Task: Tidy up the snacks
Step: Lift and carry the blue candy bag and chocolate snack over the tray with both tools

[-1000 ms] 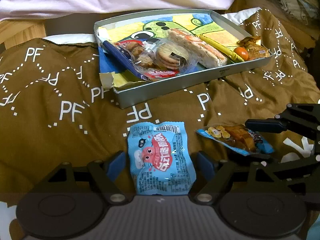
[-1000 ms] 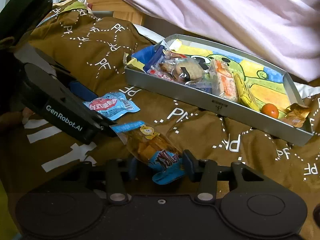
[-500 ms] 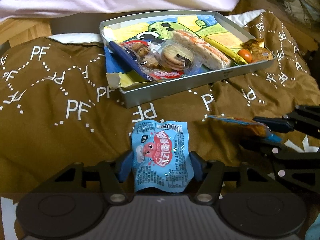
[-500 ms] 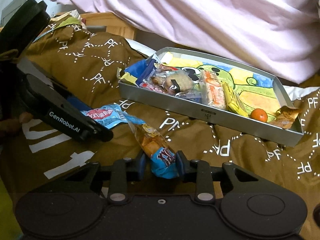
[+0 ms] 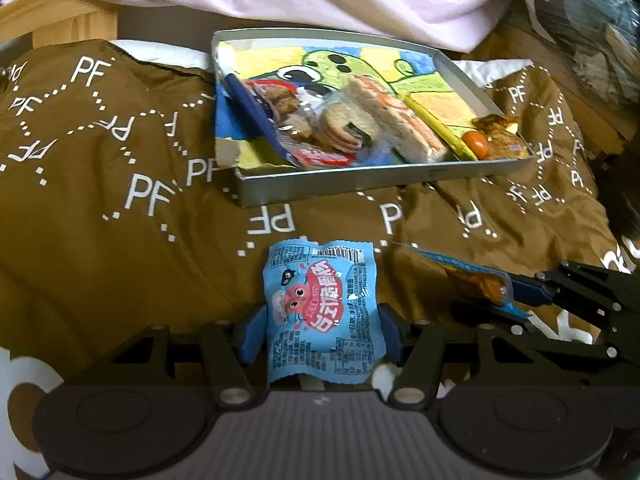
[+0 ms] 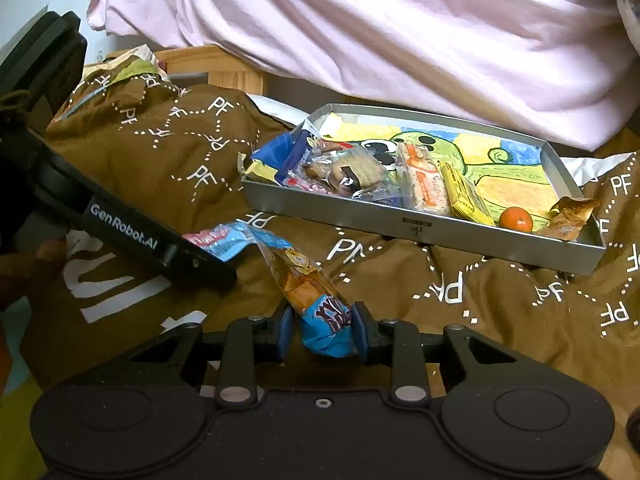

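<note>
Holding one packet each, both grippers sit short of the metal tray [image 5: 360, 184]. Left gripper [image 5: 320, 334] jaws pinch the light-blue snack packet [image 5: 322, 308]; right gripper [image 6: 322, 332] jaws pinch the orange-and-blue snack bag [image 6: 316, 304]. Tray already holds cookies, a wafer bar, a small orange. Only the right wrist view shows the bag's clamped end.

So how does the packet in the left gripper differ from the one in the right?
The light-blue packet is flat, squarish, and printed with a red cartoon; the clear-fronted packet is long, narrow, showing orange snacks. Left gripper grips across a broad face; right gripper pinches one end. Both are clamped.
</note>
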